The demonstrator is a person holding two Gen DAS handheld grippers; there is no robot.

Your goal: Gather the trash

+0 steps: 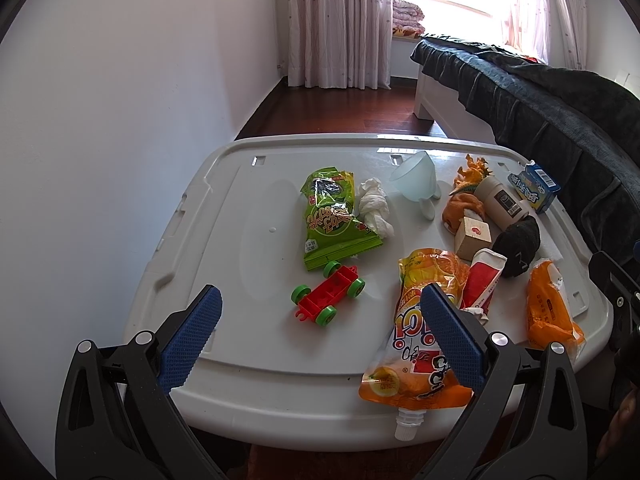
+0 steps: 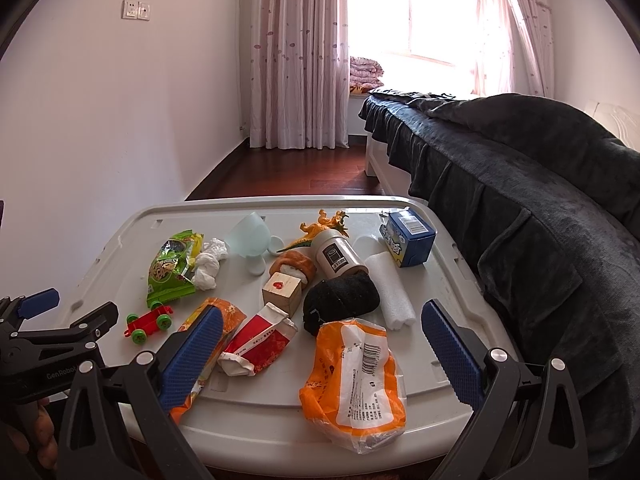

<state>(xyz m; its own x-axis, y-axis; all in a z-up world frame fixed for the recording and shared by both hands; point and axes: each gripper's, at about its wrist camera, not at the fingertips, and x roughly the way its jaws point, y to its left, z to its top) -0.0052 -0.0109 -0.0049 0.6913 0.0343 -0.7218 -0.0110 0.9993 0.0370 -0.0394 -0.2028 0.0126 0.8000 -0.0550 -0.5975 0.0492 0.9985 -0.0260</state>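
Left gripper [image 1: 320, 312]: my jaws spread wide, holding nothing; it hangs over the near left of the lid, the right blue pad [image 1: 452, 340] lying across the view of the orange juice pouch, contact not clear.
Right gripper [image 2: 320, 332]: my jaws spread wide, empty; it hangs above the near right of the lid, with the orange-and-white wrapper between the fingers in view.
Hand pose: both tools point toward the far window, tilted down at the lid; my left tool shows at the left edge of the right wrist view.
Surface: white plastic bin lid [image 1: 224, 240], everything rests on it.
Trash, left: green snack bag [image 1: 328, 216] with crumpled white tissue [image 1: 374, 208] touching its right side.
Trash, near centre: orange juice pouch [image 1: 420, 340], spout toward the near edge; red-and-white carton [image 2: 260, 344] squashed, just right of it.
Trash, near right: orange-and-white wrapper [image 2: 356, 380] at the near edge.
Other, left: red toy car chassis [image 1: 330, 294] with green wheels, just near of the green bag.
Other, far: pale blue plastic cup [image 1: 414, 178] on its side; orange dinosaur toy [image 2: 324, 226]; blue carton [image 2: 408, 238] at far right.
Other, centre: beige cylinder [image 2: 338, 256] lying down, toy bread roll [image 2: 292, 266], wooden block [image 2: 282, 292] with red mark, black sock [image 2: 340, 306], white foam roll [image 2: 394, 292].
Obstruction: toys and trash lie mixed and touching in the centre cluster.
Surroundings: bed with dark blanket [image 2: 520, 184] along the right.
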